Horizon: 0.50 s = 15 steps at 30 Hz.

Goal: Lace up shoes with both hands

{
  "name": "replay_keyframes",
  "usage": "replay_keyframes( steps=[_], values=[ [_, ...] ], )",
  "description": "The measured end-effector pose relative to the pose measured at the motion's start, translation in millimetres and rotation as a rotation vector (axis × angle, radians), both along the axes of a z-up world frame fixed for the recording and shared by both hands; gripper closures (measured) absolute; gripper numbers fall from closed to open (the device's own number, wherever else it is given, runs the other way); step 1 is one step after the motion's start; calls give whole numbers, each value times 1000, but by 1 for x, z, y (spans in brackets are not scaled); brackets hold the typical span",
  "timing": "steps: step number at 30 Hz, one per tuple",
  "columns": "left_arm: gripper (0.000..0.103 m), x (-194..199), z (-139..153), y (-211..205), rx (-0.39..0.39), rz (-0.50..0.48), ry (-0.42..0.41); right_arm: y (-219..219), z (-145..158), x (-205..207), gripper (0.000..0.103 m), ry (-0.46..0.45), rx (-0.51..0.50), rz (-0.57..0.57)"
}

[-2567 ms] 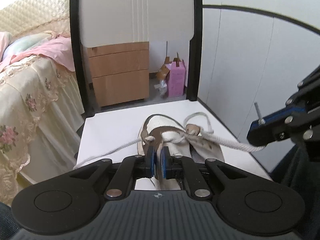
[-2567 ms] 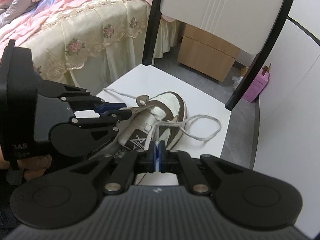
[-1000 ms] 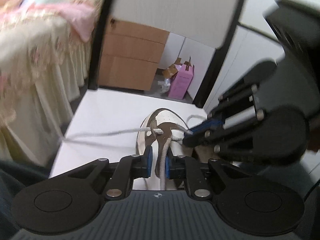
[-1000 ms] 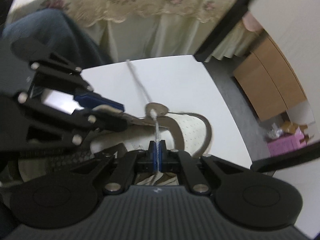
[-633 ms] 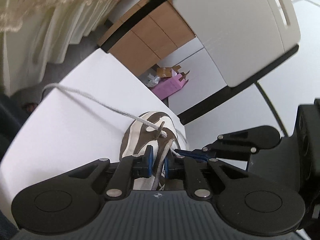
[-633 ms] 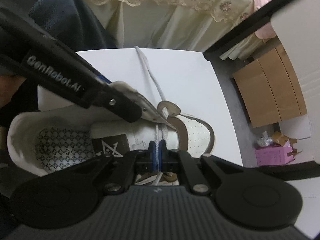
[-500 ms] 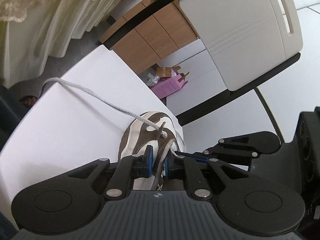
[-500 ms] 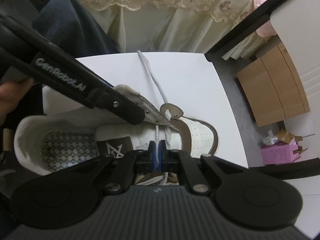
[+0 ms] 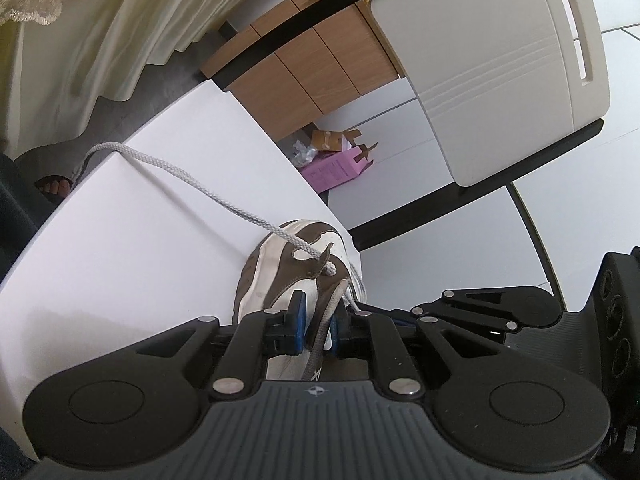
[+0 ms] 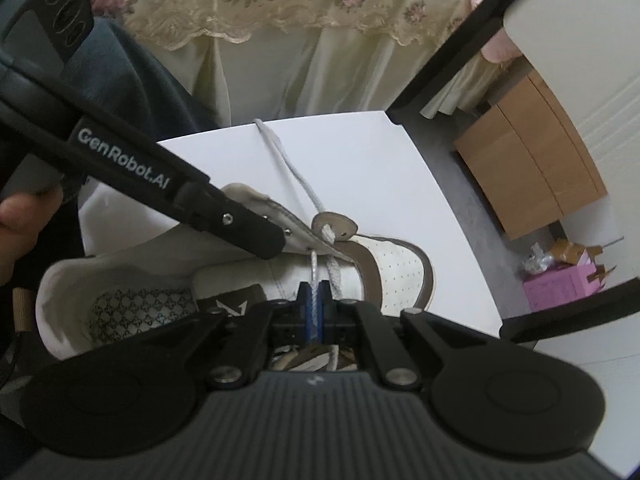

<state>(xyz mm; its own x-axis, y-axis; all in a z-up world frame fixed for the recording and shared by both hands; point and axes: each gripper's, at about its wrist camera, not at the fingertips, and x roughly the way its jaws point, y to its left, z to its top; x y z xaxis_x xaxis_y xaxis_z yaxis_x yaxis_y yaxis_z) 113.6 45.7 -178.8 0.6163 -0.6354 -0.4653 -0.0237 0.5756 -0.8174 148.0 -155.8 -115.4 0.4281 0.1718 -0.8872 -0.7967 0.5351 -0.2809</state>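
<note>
My left tongs (image 9: pixel 318 320) have rolled over, clamping the shoe (image 9: pixel 280 276) flap; right tongs (image 10: pixel 316 308) pinch the limp lace (image 10: pixel 314 276), best gripped near its stiff tip.

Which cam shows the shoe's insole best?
Right wrist: the patterned insole shows through the shoe's open collar. Left wrist sees only the shoe's brown-and-white outer side, with no insole visible.
</note>
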Motion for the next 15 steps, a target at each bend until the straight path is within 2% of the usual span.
replay_keyframes(
  steps=[15],
  values=[
    [86,3,1,1,13,-19,2,6,-6,2,100,-20,-24,2]
  ],
)
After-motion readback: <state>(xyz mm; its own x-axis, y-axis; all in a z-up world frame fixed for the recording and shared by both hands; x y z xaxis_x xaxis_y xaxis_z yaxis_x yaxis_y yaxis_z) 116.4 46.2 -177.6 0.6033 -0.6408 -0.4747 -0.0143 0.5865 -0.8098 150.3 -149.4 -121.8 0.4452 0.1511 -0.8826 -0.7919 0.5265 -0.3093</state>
